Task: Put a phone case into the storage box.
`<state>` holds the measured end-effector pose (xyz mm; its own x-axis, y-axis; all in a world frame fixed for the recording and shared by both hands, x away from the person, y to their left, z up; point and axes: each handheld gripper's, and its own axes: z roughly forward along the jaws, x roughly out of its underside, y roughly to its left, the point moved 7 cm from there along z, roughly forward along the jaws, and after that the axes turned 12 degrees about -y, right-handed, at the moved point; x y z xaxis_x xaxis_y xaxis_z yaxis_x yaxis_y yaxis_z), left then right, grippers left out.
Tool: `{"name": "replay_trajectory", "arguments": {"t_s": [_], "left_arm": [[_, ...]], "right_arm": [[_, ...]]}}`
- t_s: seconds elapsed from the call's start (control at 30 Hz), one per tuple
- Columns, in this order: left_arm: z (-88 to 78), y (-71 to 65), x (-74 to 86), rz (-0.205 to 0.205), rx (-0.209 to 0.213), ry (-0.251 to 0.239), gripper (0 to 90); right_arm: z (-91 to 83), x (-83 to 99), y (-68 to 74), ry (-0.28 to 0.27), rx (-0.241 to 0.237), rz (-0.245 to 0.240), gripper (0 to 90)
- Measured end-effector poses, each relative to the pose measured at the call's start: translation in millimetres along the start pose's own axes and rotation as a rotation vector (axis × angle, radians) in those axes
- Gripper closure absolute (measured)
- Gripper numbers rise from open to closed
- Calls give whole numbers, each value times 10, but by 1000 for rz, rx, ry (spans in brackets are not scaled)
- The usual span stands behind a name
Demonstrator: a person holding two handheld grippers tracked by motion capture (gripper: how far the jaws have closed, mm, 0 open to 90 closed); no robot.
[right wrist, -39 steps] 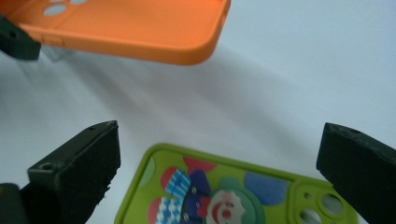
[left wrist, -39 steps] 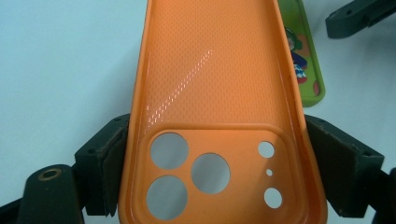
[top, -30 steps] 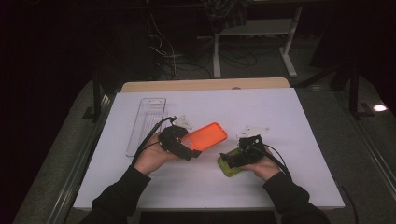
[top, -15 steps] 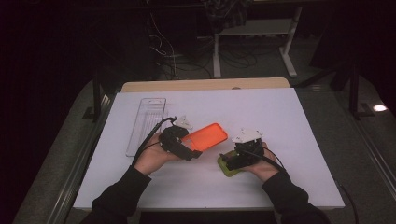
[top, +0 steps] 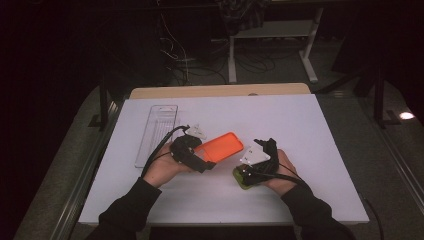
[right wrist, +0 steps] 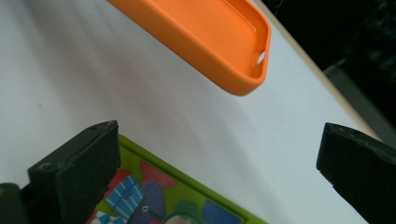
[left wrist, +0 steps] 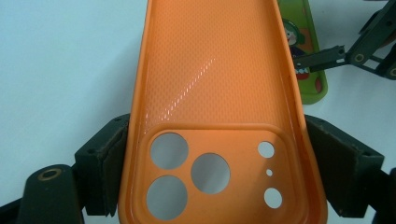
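An orange phone case (top: 222, 146) is held just above the white table, its camera cut-outs toward my left gripper (top: 202, 156). In the left gripper view the pads (left wrist: 109, 163) press on both long sides of the orange case (left wrist: 215, 84), so my left gripper (left wrist: 210, 172) is shut on it. A green phone case with a cartoon print (top: 241, 181) lies flat on the table under my right hand. My right gripper (top: 262, 150) stands above it, open. In the right gripper view the right gripper (right wrist: 219, 154) has its jaws wide apart, over the green case (right wrist: 163, 200) and facing the orange case (right wrist: 210, 32).
A clear plastic tray (top: 157, 132) lies at the table's left, beyond my left hand. The white table top (top: 300, 125) ends at a wooden strip (top: 220, 91) at the far side. Dark floor, cables and a stand lie beyond.
My right gripper has tipped and shifted slightly over the green case, so its grey top plate now shows. The left gripper and the orange case have kept still.
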<state>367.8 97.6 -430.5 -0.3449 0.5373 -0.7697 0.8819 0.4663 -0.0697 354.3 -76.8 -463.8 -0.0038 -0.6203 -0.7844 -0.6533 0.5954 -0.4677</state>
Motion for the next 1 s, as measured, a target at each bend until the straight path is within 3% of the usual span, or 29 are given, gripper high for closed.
{"name": "replay_trajectory", "arguments": {"t_s": [0.03, 0.17, 0.37, 0.43, 0.53, 0.57, 0.6, 0.67, 0.7, 0.77, 0.83, 0.87, 1.0], "left_arm": [[1, -2, 1, 0, 3, 0, 160], [-6, 4, -3, 5, 1, 0, 160], [7, -22, -9, -38, 5, -24, 160], [-1, -11, -1, -37, 6, -15, 160], [-5, 0, 2, -34, 5, -12, 160], [-5, 0, 2, -34, 5, -12, 160], [-1, 4, -6, -33, 1, -21, 160], [-9, 10, -10, -26, 4, -18, 160], [-16, 8, -13, -29, 2, -19, 160], [-21, -7, -14, -44, 3, -21, 160], [-30, -3, -8, -33, 6, -9, 160], [-32, 2, -10, -23, 10, -6, 160], [-34, 4, -14, -16, 14, -7, 160]], "right_arm": [[-1, -8, 13, -3, 6, -3, 0], [-1, -28, 32, -1, 21, -95, 0], [9, -34, 51, 5, 62, -205, 0], [2, -46, 37, 8, 76, -286, 0], [-6, -74, 51, 2, 91, -362, 0], [-1, -87, 46, -4, 96, -425, 0], [-3, -96, 55, -7, 102, -445, 0], [-12, -102, 75, -5, 115, -431, 0], [-11, -123, 88, -13, 121, -481, 0], [-10, -137, 101, -19, 130, -505, 0], [-9, -144, 107, -22, 137, -522, 0], [-4, -161, 120, -25, 143, -581, 0], [7, -165, 167, -28, 164, -638, 0]]}}
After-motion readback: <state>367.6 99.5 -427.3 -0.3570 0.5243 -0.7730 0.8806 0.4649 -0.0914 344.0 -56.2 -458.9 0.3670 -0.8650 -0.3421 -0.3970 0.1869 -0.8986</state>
